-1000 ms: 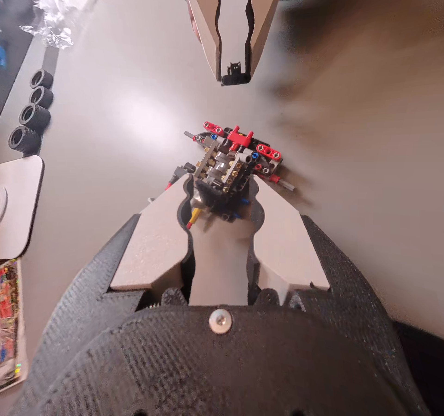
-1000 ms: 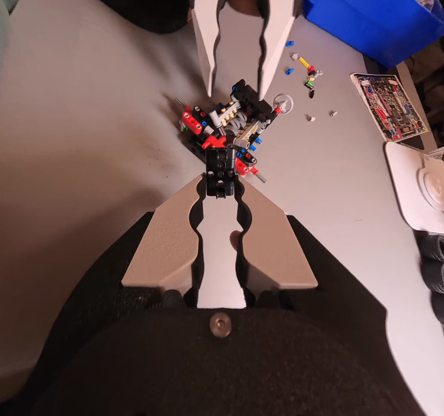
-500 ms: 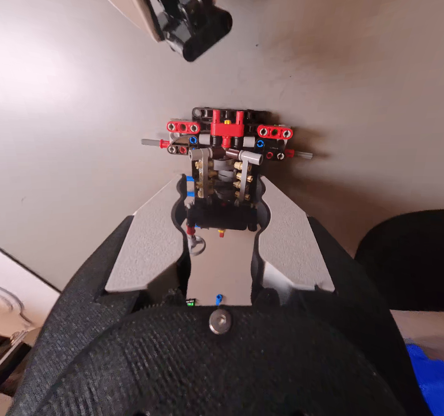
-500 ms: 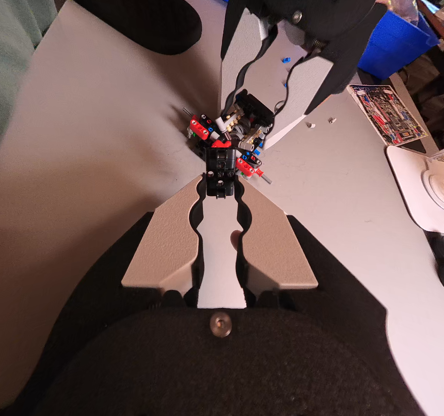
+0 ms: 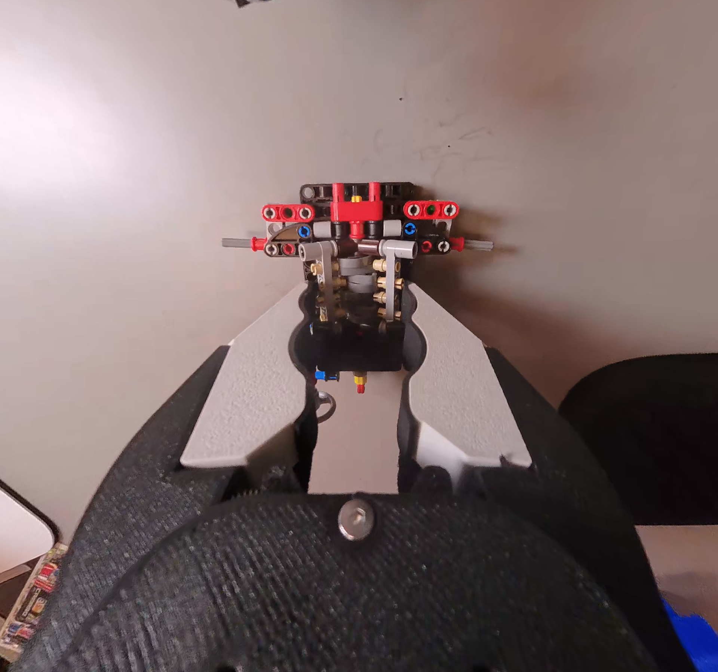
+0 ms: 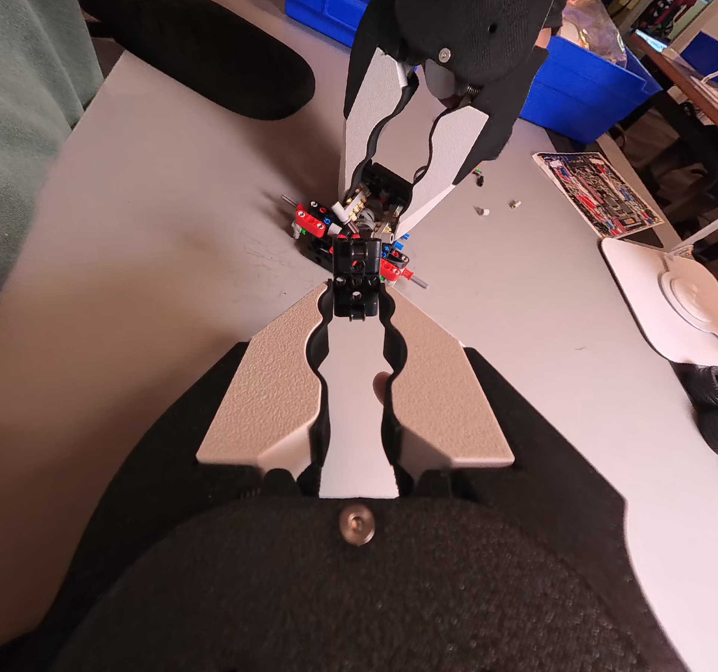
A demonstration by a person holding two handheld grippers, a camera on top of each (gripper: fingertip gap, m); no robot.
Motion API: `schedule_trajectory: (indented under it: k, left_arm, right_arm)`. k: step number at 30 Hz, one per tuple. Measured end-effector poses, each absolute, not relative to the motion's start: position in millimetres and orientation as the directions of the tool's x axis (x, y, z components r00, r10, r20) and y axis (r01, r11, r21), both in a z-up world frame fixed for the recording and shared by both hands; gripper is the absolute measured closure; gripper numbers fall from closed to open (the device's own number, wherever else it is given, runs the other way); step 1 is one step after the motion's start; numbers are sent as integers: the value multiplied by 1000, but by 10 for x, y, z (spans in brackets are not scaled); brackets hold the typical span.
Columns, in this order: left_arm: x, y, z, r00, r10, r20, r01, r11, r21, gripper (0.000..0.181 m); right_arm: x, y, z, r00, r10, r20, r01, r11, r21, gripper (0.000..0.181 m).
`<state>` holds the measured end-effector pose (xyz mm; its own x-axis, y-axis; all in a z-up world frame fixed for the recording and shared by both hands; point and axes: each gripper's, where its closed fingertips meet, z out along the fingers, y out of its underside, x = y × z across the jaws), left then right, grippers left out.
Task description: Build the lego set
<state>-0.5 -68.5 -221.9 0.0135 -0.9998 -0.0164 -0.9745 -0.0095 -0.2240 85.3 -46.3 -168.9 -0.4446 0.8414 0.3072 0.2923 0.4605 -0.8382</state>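
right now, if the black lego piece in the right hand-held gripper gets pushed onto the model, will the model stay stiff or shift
Probably mostly stiff: the lego model is clamped at its black block by the left hand-held gripper. Its thin grey axles stick out sideways and could likely slide or pop off if bumped. The black lego piece looks rigid and light.

Black, red and grey lego assembly (image 5: 357, 265); black brick (image 6: 355, 280); blue bins (image 6: 582, 86).

No legible text, number or brand appears in either view. The printed sheet (image 6: 598, 194) at the far right of the bench (image 6: 155, 195) bears colourful graphics, but any writing on it is too small to read.
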Motion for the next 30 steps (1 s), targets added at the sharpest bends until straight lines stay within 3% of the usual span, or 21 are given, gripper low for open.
schedule_trajectory:
  k: [4, 7, 14, 18, 22, 30]
  left_arm:
    - [-10, -693, -2212, 19, -1000, -9, -973, -16, -232, 138]
    - [35, -649, -2132, 38, -999, -25, -951, -28, -307, 139]
    - [385, -579, -1677, 203, -978, -41, -652, -103, -752, 140]
    - [454, -490, -1496, 416, -905, -90, -405, -95, -909, 140]
    - [402, -430, -1544, 623, -778, -84, -286, -127, -950, 140]
    - [271, -306, -1632, 796, -556, -239, -366, -127, -922, 140]
  right_arm:
    - [834, -481, -1687, -447, 841, 306, 292, 461, -838, 160]
    - [831, -486, -1665, -441, 840, 314, 285, 464, -839, 160]
    - [842, -513, -1355, -429, 842, 327, 232, 452, -861, 160]
    - [820, -435, -1056, -377, 899, 222, 264, 334, -905, 160]
    - [729, -288, -921, -303, 948, 94, 389, 213, -896, 160]
    - [448, -252, -1028, -190, 967, -172, 663, -3, -749, 160]
